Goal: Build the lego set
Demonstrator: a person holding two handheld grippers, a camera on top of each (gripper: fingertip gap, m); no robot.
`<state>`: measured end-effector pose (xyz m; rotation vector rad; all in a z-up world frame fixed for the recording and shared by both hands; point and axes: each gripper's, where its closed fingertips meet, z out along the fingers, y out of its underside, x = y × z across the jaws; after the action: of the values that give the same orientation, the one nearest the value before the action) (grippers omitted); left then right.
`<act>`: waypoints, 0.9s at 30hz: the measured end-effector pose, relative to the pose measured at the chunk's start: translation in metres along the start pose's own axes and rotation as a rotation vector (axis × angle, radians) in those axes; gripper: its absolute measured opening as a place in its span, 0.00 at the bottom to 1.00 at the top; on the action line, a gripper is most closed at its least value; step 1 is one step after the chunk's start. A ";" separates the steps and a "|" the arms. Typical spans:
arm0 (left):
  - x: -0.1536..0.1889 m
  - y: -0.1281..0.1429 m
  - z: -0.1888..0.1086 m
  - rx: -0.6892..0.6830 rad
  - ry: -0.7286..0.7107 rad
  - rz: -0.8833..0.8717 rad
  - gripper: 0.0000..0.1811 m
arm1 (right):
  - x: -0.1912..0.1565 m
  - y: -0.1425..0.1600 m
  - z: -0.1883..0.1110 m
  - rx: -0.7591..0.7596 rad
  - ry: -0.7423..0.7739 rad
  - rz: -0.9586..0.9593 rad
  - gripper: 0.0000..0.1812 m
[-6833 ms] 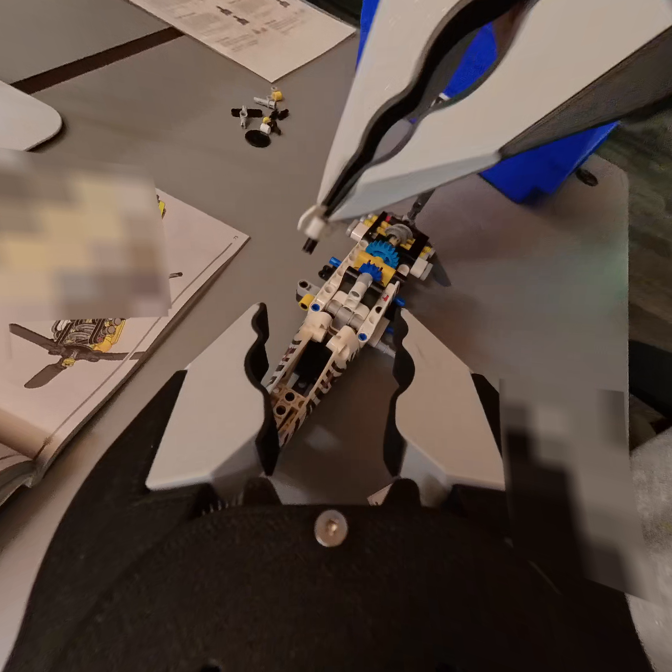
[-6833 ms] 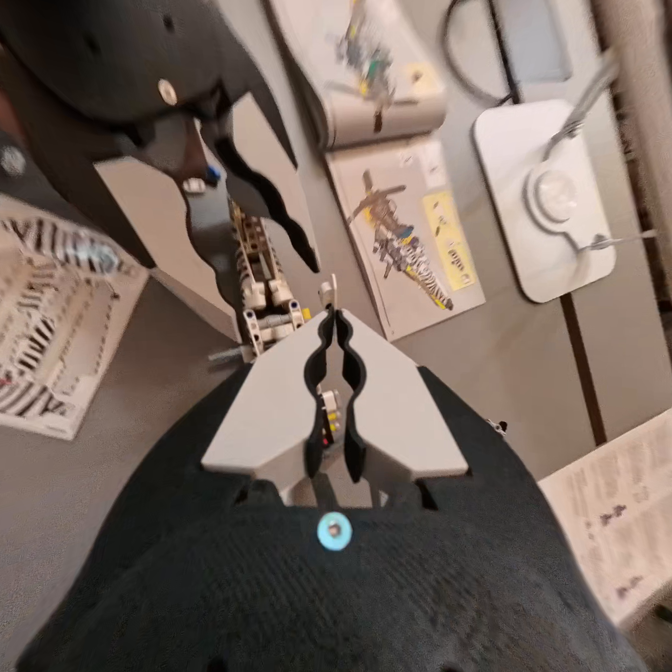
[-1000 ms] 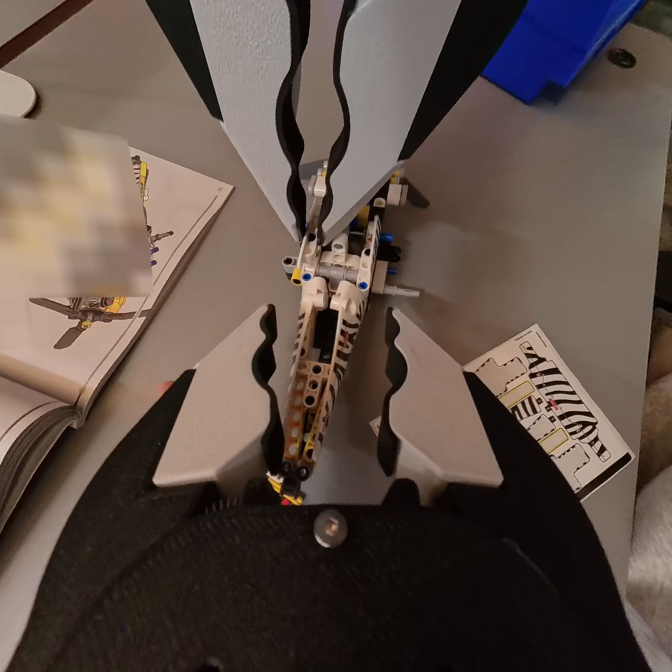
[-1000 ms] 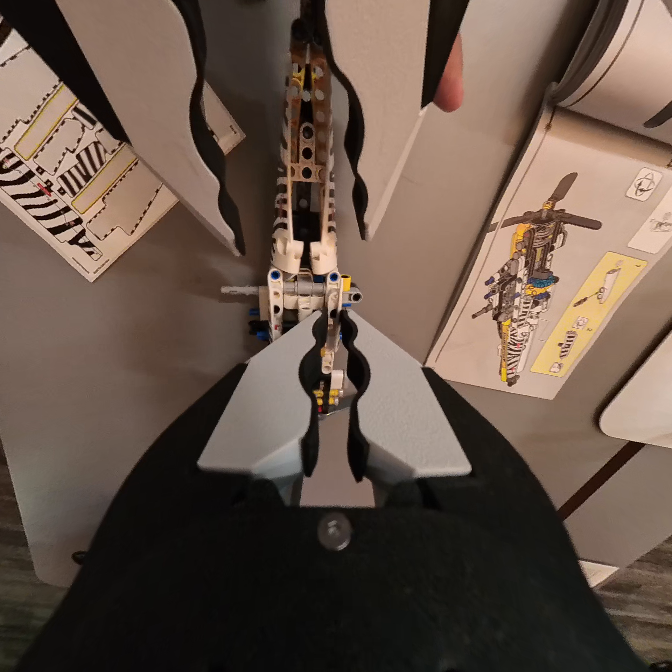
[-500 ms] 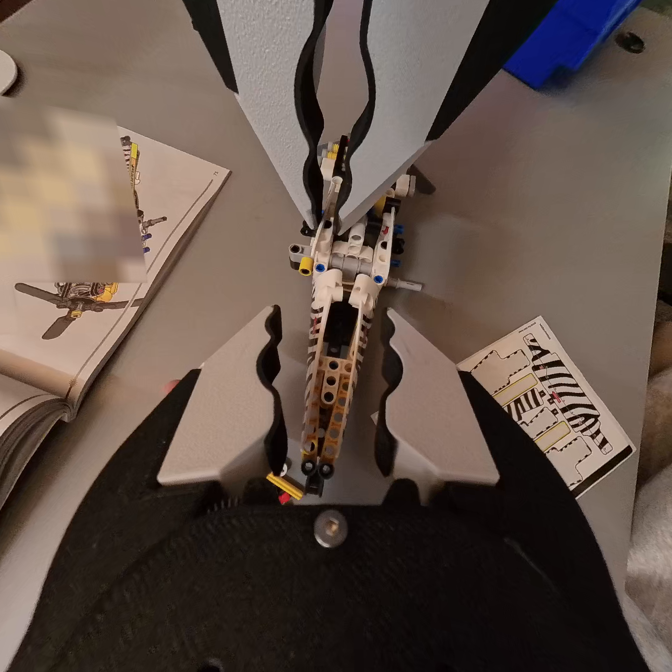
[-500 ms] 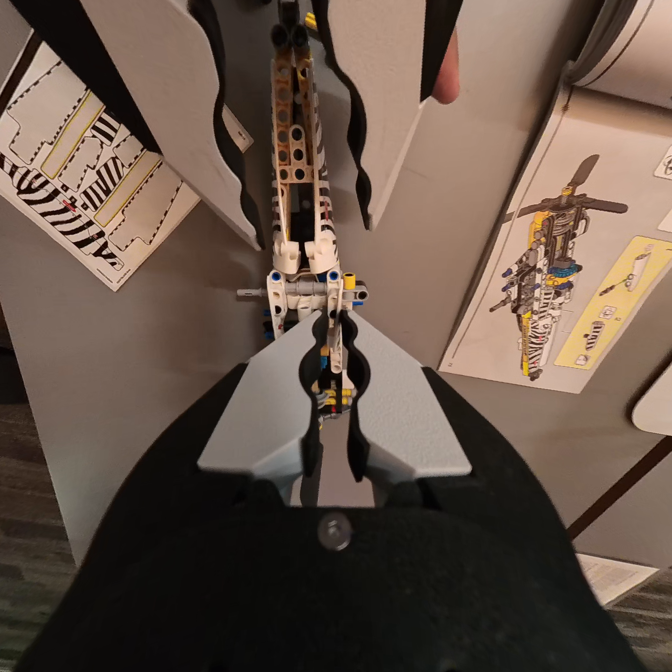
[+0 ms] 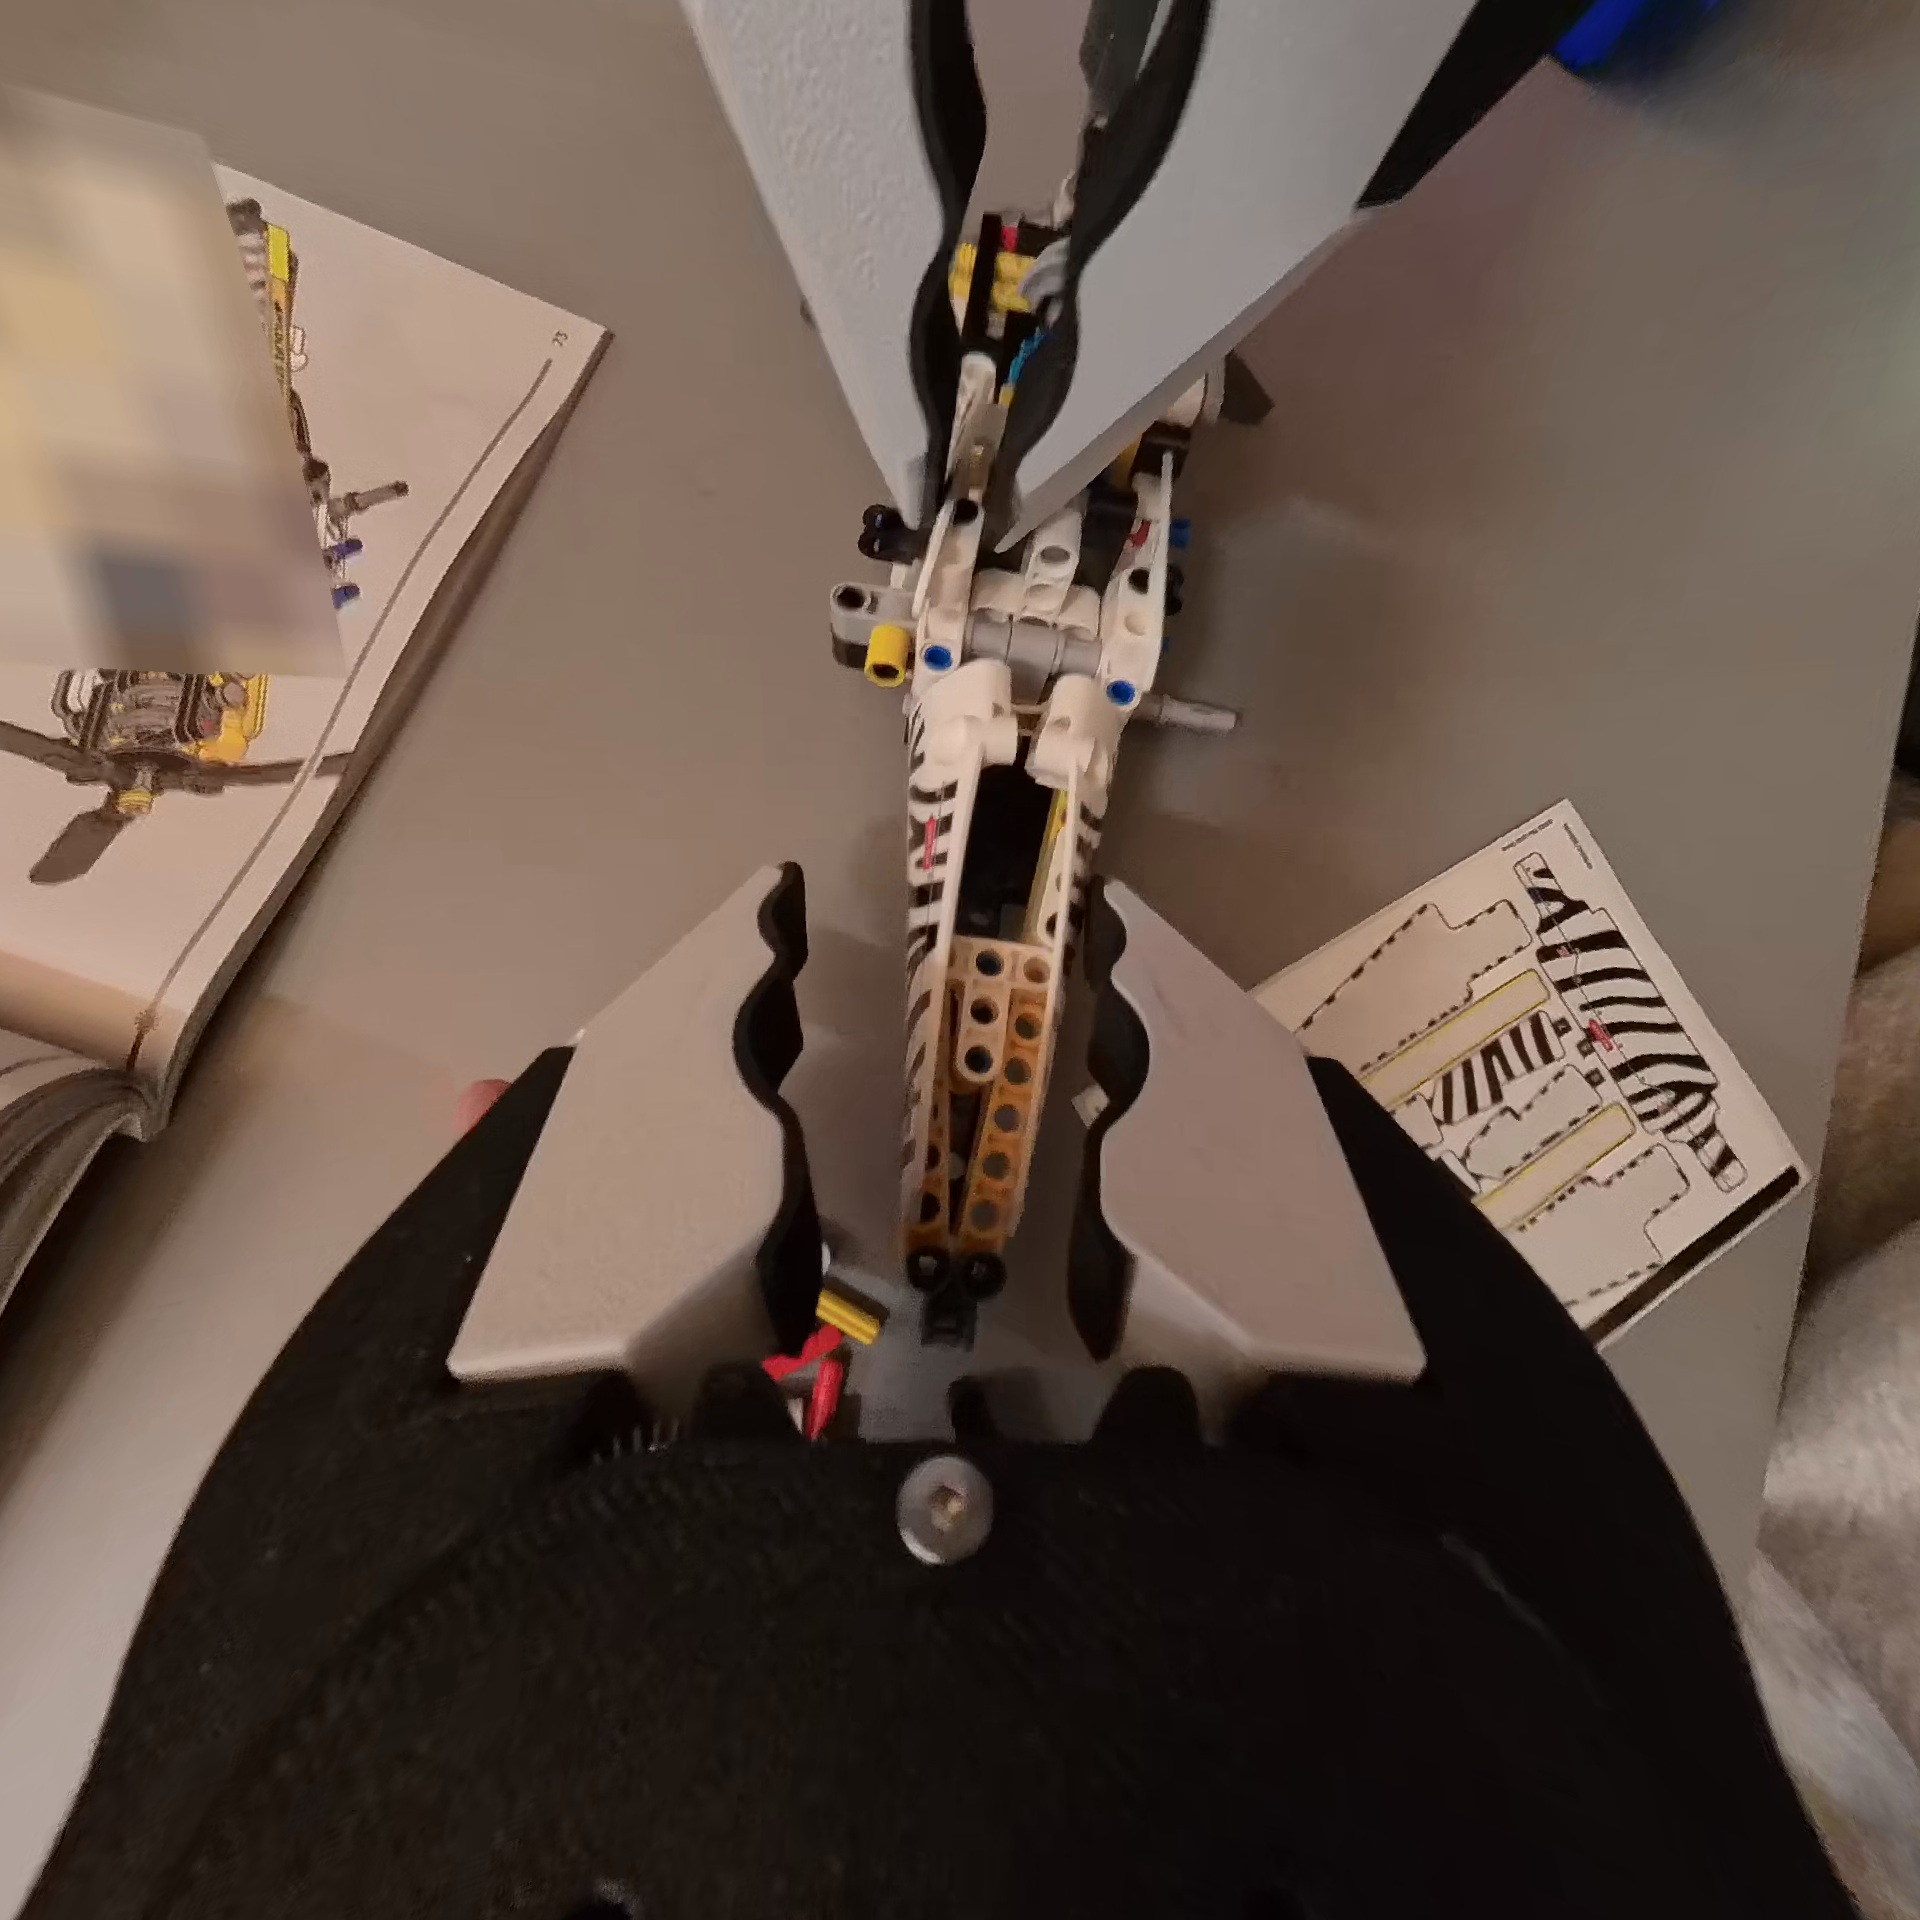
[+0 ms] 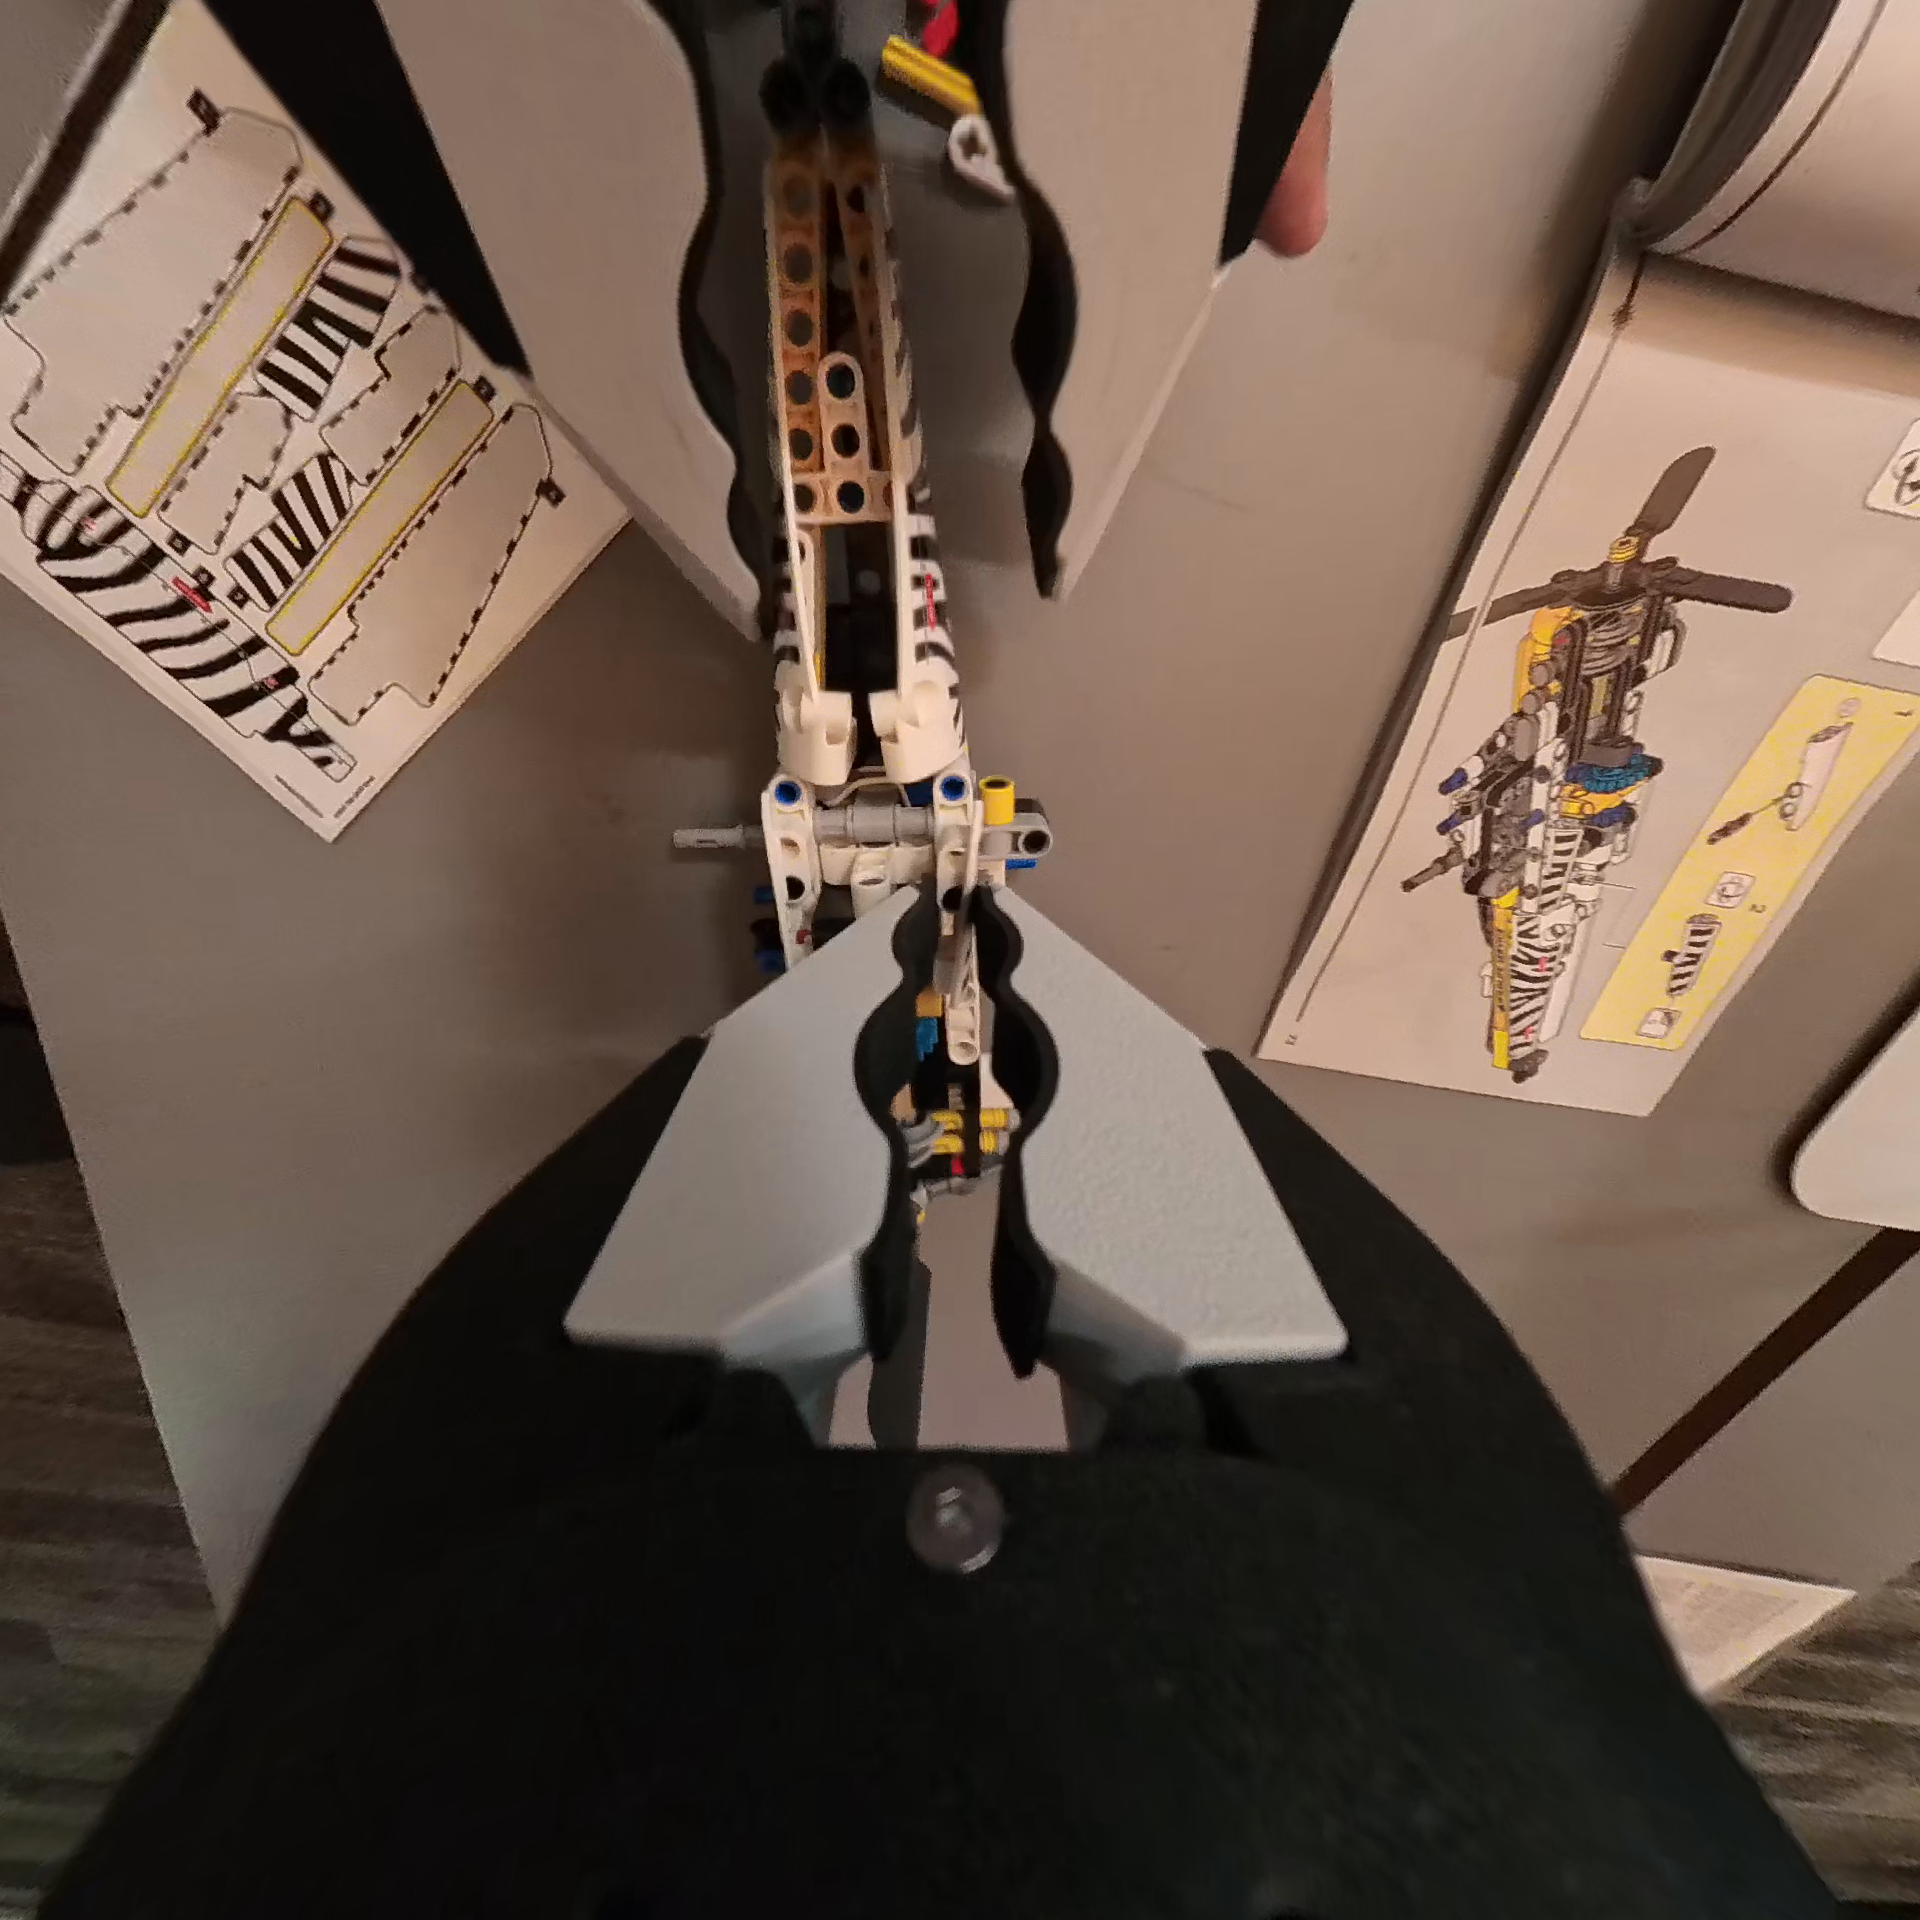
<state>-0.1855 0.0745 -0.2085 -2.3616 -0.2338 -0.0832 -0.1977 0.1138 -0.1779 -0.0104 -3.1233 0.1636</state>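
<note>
Left wrist view: your left gripper [image 7: 940,894] gapes wide around the zebra-striped lego helicopter body [image 7: 987,935] on the grey table [image 7: 644,727]; sticker sheet [image 7: 1538,1049] right of it.
Right wrist view: your right gripper [image 8: 951,904] pinches a thin white beam [image 8: 961,977] at the body's front; instruction booklet [image 8: 1621,790] right of it.

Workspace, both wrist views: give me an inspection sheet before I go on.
Surface: grey tabletop, bare around the model.
Job's things: zebra-striped white and tan lego helicopter body, lying lengthwise between both grippers; small white beam.
Clutter: open instruction booklet; zebra-pattern sticker sheet; blue bin.
Grippers: left gripper open, fingers straddling the tail; right gripper shut on the beam at the model's front.
Cables: nothing seen.
Surroundings: dark floor.
</note>
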 end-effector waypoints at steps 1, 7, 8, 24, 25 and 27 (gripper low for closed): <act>-0.001 0.002 -0.002 -0.002 0.010 -0.016 0.29 | 0.000 0.000 0.000 -0.008 0.012 -0.011 0.02; -0.001 0.008 -0.013 0.025 0.088 -0.085 0.29 | 0.000 0.000 0.000 -0.058 0.082 -0.071 0.02; 0.000 0.008 -0.013 0.025 0.095 -0.085 0.29 | 0.000 0.000 0.000 -0.067 0.089 -0.082 0.02; 0.007 0.015 -0.003 -0.036 0.132 -0.130 0.28 | -0.004 0.000 0.001 -0.133 0.040 -0.002 0.02; 0.007 0.015 -0.004 -0.035 0.135 -0.134 0.28 | -0.004 0.000 0.001 -0.133 0.038 0.010 0.02; 0.007 0.015 -0.004 -0.033 0.136 -0.138 0.27 | -0.004 0.000 0.001 -0.125 0.033 0.039 0.02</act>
<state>-0.1756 0.0626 -0.2153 -2.3590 -0.3314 -0.3154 -0.1940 0.1141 -0.1791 -0.0744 -3.0965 -0.0316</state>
